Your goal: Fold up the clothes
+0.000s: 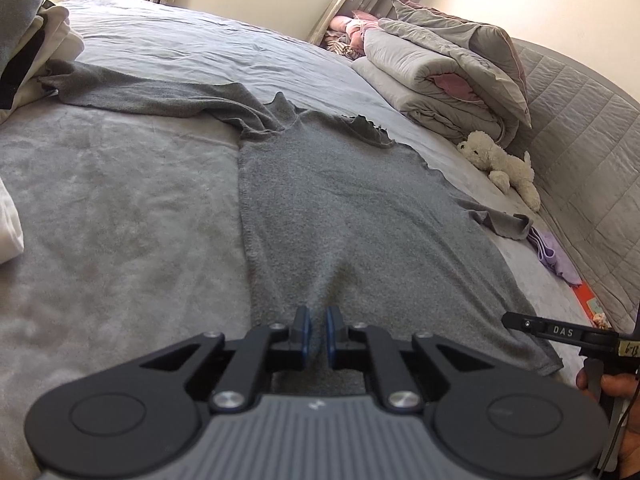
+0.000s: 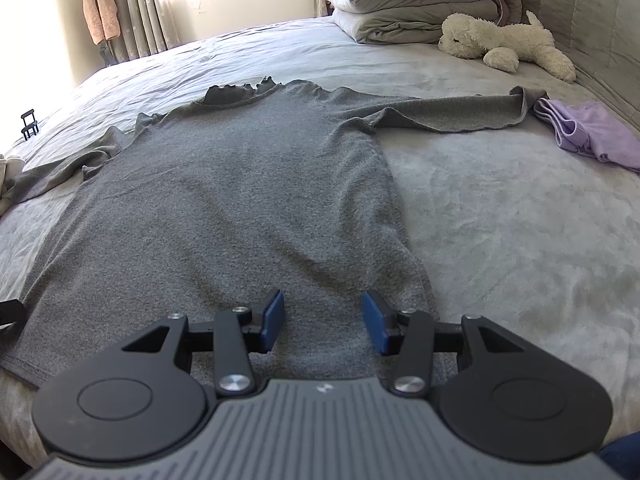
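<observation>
A grey long-sleeved shirt [image 1: 340,200] lies spread flat on the bed, with its neck towards the window and its hem nearest me. In the left wrist view my left gripper [image 1: 318,332] sits at the hem. Its blue pads [image 1: 306,332] stand almost together, and a raised ridge of the grey cloth is pinched between them. In the right wrist view the same shirt [image 2: 240,180] fills the middle. My right gripper [image 2: 323,320] hovers over the hem near the shirt's right side, jaws well apart, with only flat cloth below them. One sleeve [image 2: 460,116] reaches out to the right.
The bed [image 1: 120,200] has a grey plush cover. A white plush dog [image 2: 504,42] and folded quilts [image 1: 448,80] lie by the padded headboard [image 1: 580,140]. A purple garment [image 2: 588,132] lies past the right sleeve. A pile of clothes [image 1: 32,48] sits at the far left.
</observation>
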### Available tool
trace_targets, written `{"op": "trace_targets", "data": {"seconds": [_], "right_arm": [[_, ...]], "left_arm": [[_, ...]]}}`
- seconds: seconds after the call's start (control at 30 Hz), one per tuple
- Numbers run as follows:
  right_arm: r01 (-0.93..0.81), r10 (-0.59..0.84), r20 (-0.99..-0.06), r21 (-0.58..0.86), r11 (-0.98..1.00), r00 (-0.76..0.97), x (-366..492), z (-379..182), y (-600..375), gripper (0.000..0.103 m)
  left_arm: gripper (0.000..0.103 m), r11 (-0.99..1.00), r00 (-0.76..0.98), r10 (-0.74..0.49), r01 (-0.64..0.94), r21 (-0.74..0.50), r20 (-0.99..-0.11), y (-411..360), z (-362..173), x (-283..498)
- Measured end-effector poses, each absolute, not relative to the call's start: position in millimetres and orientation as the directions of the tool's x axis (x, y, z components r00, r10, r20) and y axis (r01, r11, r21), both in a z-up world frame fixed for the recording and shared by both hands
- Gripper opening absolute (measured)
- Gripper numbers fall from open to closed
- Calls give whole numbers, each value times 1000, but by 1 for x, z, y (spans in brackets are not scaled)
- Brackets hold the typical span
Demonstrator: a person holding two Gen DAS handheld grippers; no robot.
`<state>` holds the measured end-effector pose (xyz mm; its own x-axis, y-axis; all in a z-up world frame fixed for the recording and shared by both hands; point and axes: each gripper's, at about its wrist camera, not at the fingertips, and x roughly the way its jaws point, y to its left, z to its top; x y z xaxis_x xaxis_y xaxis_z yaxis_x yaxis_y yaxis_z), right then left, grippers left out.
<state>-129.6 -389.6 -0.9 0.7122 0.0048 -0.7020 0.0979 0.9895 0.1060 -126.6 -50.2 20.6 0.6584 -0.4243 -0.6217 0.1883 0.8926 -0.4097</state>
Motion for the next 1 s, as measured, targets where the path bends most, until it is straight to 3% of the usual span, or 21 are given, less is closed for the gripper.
{"op": "trace_targets", "data": {"seconds": [0.2,0.3,0.37,0.43,0.57,0.7,0.87,1.0], "right_arm": [[127,-15,-693,111,986,721,-130,0,-394,48],[154,-27,-691,123,980,722,-131,1,-401,48],[185,-26,-688,158,970,725,-132,3,-410,48],[229,-26,-690,205,951,724,-134,4,-422,48],[255,-2,-685,269,929,729,-138,5,-436,46],[339,-106,-671,227,913,734,-150,9,-439,49],[377,-67,-676,323,868,734,-173,9,-449,49],[345,-40,-691,309,887,721,-185,9,-437,49]], "left_arm": [[9,885,635,-432,163,-435,-641,-49,16,-124],[19,875,624,-449,161,-457,-640,-47,15,-123],[33,867,620,-463,170,-469,-633,-48,15,-124],[36,867,621,-468,185,-462,-629,-51,17,-126],[37,868,625,-465,184,-461,-627,-51,17,-127],[36,862,627,-464,155,-483,-626,-45,17,-127],[36,841,625,-472,108,-529,-622,-33,18,-132],[36,841,623,-469,100,-531,-626,-31,17,-140]]}}
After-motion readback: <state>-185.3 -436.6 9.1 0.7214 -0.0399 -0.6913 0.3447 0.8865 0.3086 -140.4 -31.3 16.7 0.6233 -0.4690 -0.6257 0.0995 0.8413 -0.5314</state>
